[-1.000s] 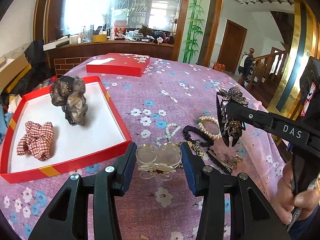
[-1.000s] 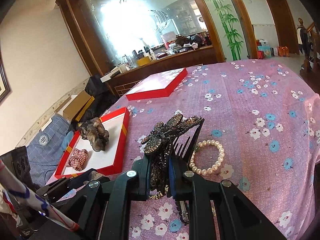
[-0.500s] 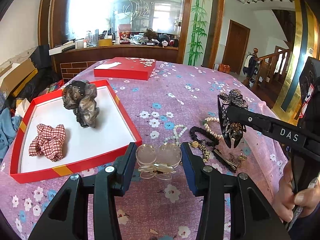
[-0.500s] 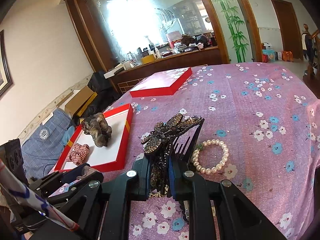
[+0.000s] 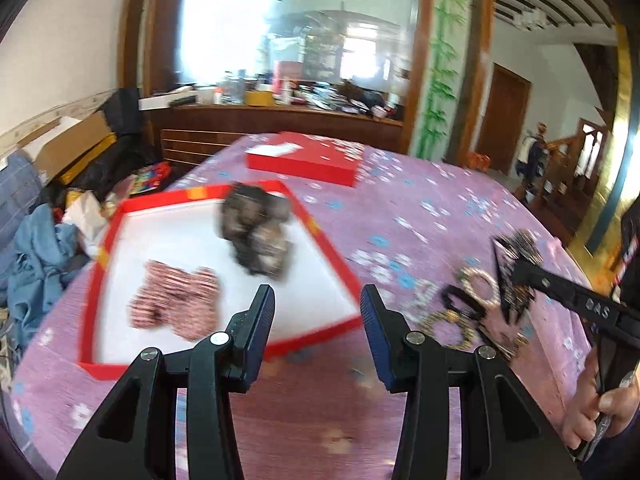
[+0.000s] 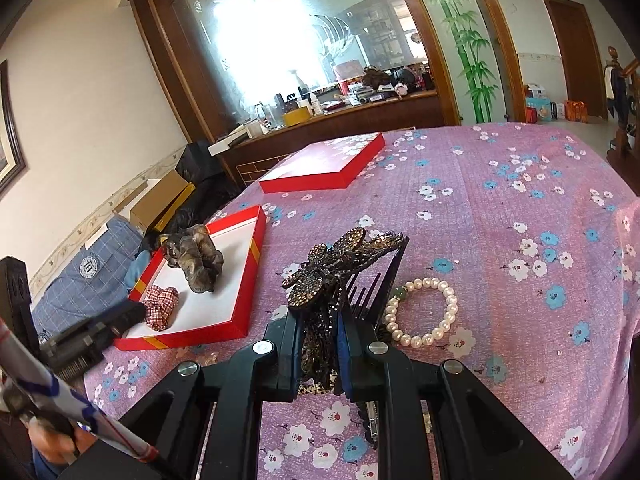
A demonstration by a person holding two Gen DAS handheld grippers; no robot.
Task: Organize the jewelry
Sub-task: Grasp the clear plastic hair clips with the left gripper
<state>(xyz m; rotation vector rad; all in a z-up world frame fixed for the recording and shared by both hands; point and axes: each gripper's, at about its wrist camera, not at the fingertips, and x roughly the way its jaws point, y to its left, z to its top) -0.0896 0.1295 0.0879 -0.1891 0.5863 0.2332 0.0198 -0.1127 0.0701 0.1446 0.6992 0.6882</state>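
The left wrist view is smeared with motion blur, but it shows the left gripper with its jaws spread and nothing that I can make out between them. It hangs above the near edge of the red tray and points down at a slant over the desk and its purple flowered cloth. In the tray lie a plaid scrunchie on the near left and a dark scrunchie further back, apart from each other. Only this view shows the small blurred heap at the right, with what seems to be a black hair tie among gold-toned pieces. It also shows the person's right hand wrapped round the handle of the other tool. The right wrist view is sharp and adds detail. The right gripper has its jaws pressed onto a dragonfly hair clip, whose jewelled wings stand above the fingertips while its comb teeth fan out to the right. The clip is held off the cloth, tilted forward and down. Just beside it, on the cloth, lies a pearl bracelet with one green bead. A closed red lid sits well beyond the tray, toward the mirror.
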